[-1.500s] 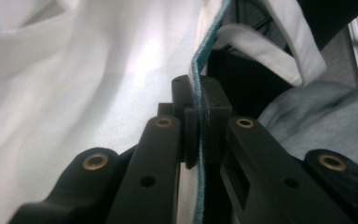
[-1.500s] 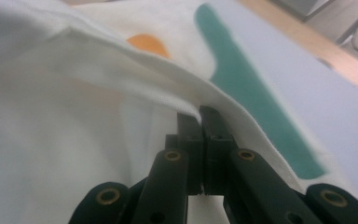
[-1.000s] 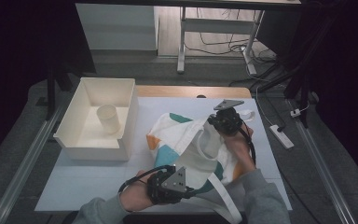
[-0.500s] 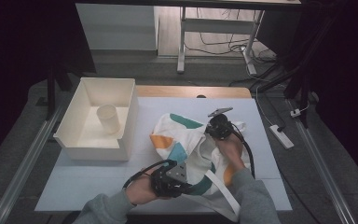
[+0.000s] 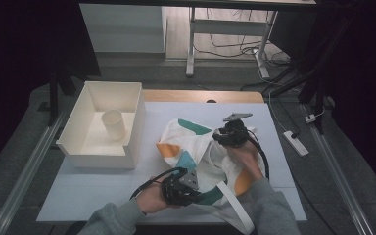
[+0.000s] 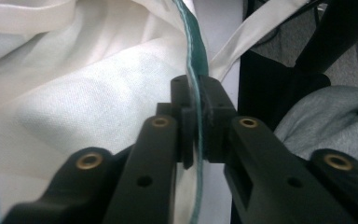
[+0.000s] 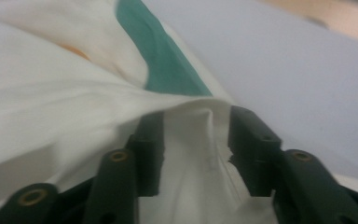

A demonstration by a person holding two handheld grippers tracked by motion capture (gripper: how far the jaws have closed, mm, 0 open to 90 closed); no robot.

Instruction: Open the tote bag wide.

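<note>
Jaws of left gripper [image 6: 196, 125] pinch teal hem of bag [image 5: 203, 152], just loosening, cloth between pads. Jaws of right gripper [image 7: 196, 142] stand apart, just opening, white fold lying loose between them. Bag crumpled on desk [image 5: 103, 188], spread between both grippers.

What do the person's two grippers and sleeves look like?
Both the left gripper and the right gripper are black, each with a grey three-cornered plate on top and a black cable trailing away. Their jaws are matte black bars with brass-coloured rivets and blocky pads. The person wears grey sleeves.
</note>
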